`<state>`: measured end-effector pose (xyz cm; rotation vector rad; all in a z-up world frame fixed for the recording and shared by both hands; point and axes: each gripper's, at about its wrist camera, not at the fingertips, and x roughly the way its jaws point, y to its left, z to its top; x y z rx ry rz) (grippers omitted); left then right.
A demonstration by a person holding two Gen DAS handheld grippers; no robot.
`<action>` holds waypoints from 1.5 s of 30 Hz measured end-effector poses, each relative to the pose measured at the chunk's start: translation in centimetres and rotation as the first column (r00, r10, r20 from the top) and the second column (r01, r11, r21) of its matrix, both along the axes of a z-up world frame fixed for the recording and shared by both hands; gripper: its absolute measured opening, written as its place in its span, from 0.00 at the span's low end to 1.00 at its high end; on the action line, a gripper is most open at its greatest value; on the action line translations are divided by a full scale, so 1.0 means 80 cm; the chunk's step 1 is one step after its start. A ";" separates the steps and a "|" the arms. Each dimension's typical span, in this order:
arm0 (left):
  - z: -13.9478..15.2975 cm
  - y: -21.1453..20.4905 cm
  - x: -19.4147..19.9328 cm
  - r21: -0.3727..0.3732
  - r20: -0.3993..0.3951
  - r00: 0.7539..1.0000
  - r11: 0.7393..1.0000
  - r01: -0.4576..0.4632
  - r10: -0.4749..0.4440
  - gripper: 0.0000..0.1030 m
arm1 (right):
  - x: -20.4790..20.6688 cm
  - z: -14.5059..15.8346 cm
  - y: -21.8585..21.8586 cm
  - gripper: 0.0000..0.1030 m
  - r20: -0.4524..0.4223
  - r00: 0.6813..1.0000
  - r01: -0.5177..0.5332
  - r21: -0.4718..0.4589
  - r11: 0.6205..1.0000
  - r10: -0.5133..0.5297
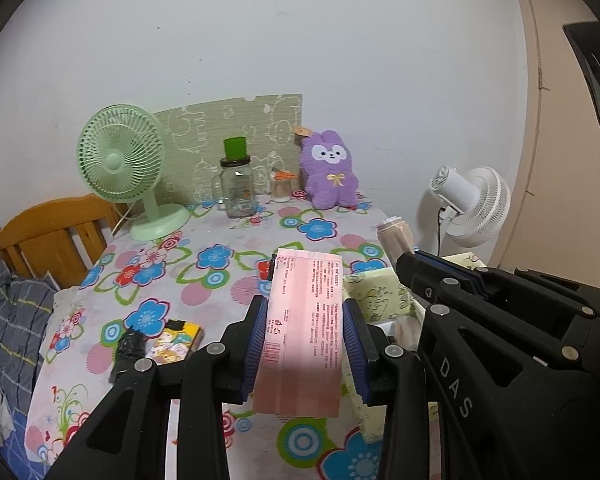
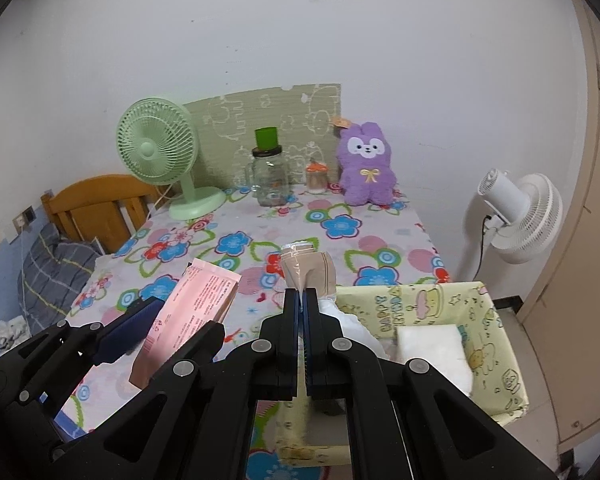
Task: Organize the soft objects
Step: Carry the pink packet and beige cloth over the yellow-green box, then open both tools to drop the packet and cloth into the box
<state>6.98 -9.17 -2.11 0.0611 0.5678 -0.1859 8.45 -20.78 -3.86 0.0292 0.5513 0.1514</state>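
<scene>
My left gripper [image 1: 305, 320] is shut on a pink soft pack [image 1: 305, 328] and holds it above the flowered table; the pack also shows in the right wrist view [image 2: 188, 320]. My right gripper [image 2: 301, 296] is shut on the edge of a beige wrapped roll [image 2: 308, 270], held above the near left corner of a yellow cartoon-print fabric box [image 2: 496, 320]. The roll also shows in the left wrist view [image 1: 396, 236]. The box holds a white pad [image 2: 432, 346] and a white crumpled piece [image 2: 352, 326]. A purple plush rabbit [image 1: 331, 170] leans at the table's back.
A green fan [image 1: 120, 160], a glass jar with a green cup on it [image 1: 238, 188] and a small jar [image 1: 281, 186] stand along the back. A yellow cartoon pack [image 1: 172, 344] and a black object [image 1: 129, 350] lie near left. A white fan [image 2: 520, 212] stands right of the table.
</scene>
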 end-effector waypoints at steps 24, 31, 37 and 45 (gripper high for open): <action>-0.015 -0.077 0.021 0.013 -0.019 0.995 0.995 0.102 -0.102 0.37 | 0.012 -0.017 -0.078 0.05 -0.024 0.995 0.099 0.001 0.995 -0.099; -0.033 -0.098 0.036 0.018 -0.054 0.990 0.991 0.133 -0.132 0.37 | 0.025 -0.035 -0.100 0.05 -0.063 0.991 0.117 0.019 0.993 -0.116; -0.049 -0.110 0.047 0.013 -0.092 0.983 0.987 0.158 -0.156 0.37 | 0.035 -0.052 -0.112 0.05 -0.100 0.987 0.126 0.018 0.992 -0.124; -0.067 -0.119 0.057 -0.002 -0.139 0.976 0.985 0.170 -0.169 0.39 | 0.043 -0.071 -0.121 0.05 -0.139 0.981 0.142 0.016 0.990 -0.138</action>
